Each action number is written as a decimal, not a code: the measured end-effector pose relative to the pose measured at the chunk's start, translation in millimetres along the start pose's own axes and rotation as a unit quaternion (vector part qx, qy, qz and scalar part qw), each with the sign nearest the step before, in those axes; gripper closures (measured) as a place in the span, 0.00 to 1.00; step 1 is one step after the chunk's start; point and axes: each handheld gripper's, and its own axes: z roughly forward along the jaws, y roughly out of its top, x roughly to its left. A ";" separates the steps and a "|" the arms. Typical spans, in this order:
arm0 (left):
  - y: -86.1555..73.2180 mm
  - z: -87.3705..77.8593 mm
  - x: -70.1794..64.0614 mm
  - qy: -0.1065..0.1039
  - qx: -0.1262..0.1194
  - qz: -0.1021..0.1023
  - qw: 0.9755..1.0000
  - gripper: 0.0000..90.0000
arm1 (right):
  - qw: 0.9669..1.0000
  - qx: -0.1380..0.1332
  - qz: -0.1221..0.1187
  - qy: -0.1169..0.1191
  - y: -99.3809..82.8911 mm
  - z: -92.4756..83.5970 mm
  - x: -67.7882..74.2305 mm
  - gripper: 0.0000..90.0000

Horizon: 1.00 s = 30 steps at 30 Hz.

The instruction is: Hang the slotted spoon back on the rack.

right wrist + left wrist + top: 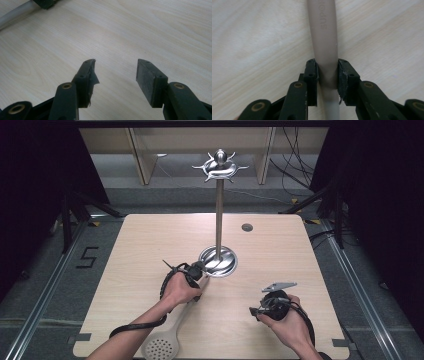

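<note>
A beige slotted spoon [167,340] lies on the wooden table [280,260], its perforated head at the near edge and its handle running up toward the stand. My left gripper [201,279] is shut on the far end of that handle; in the left gripper view both pads [342,77] press the handle [323,37], and the left gripper [328,71] is low over the wood. A metal utensil stand [219,215] with a round base and a hooked top rises just beyond. My right gripper [256,312] hovers open at the near right, and nothing lies between the right gripper's [116,68] jaws.
The stand's shiny base [225,265] sits right next to the left gripper. A small round grommet [247,227] is set in the table's far right. In the right gripper view the spoon's handle [15,13] crosses the top left corner. Dark floor and cables surround the table.
</note>
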 end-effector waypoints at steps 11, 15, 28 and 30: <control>-15.5 -17.2 -4.4 -0.021 -0.055 -0.027 0.998 0.80 | 1.000 0.002 -0.001 0.000 -0.3 0.4 -0.2 0.55; -22.8 -26.2 -2.5 -0.025 -0.087 -0.031 0.995 0.80 | 1.000 0.001 -0.003 0.000 -0.6 0.7 -0.3 0.55; -64.5 -71.4 5.3 -0.025 -0.206 -0.003 0.978 0.80 | 1.000 -0.002 -0.001 -0.002 -0.9 1.0 -0.6 0.54; -69.9 -76.1 5.4 -0.029 -0.219 -0.002 0.975 0.80 | 1.000 -0.002 -0.002 -0.002 -0.9 0.9 -0.7 0.54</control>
